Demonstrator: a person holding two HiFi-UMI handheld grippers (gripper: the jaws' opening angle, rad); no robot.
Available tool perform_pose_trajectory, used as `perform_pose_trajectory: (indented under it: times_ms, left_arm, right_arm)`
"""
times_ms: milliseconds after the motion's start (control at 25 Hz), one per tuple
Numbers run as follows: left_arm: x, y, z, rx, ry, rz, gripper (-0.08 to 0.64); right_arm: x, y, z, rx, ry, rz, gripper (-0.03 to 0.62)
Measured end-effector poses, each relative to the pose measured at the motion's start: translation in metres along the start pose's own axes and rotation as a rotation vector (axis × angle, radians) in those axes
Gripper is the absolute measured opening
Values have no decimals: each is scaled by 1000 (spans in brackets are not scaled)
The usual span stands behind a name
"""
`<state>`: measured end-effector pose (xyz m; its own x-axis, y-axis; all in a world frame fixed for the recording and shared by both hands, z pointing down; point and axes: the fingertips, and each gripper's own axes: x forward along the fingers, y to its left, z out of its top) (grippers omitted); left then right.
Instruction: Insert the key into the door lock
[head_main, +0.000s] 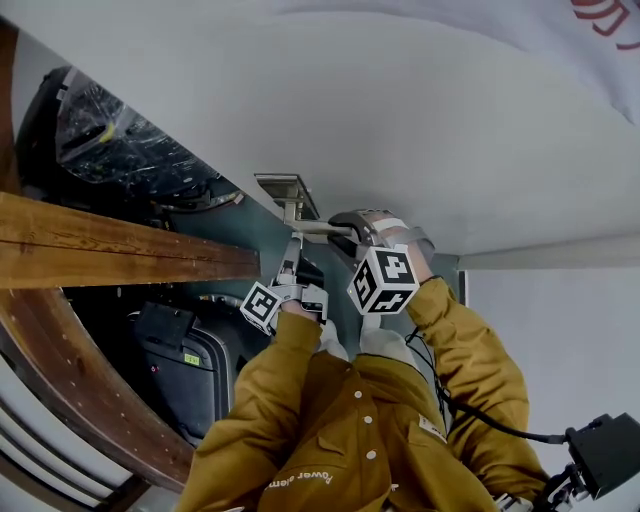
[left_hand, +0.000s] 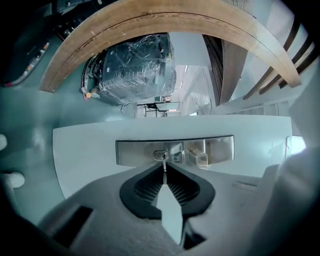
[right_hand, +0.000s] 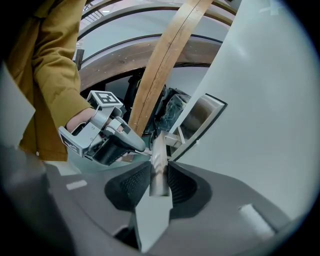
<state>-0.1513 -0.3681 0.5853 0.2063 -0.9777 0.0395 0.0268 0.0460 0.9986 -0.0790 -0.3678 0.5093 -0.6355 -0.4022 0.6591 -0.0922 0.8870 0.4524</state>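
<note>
A silver lock plate is set in the white door. My left gripper is shut on a thin metal key, held level, and the key's tip meets the oval keyhole; how deep it sits I cannot tell. In the head view the left gripper points at the plate from below. My right gripper is shut on the silver door handle, its ribbed pads on either side of the lever. The left gripper shows just left of the handle in the right gripper view.
A thick wooden beam runs across the left, with a curved wooden rail below it. Behind them stand a plastic-wrapped machine and a dark case. A black box on a cable hangs at the lower right.
</note>
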Motion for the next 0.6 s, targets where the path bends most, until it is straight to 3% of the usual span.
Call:
perform_pose_trajectory:
  times_ms: [600]
  left_arm:
    - [7,1,-1,-99,-15,-10,26]
  right_arm:
    - [0,-3,-2,10,7,-2,112]
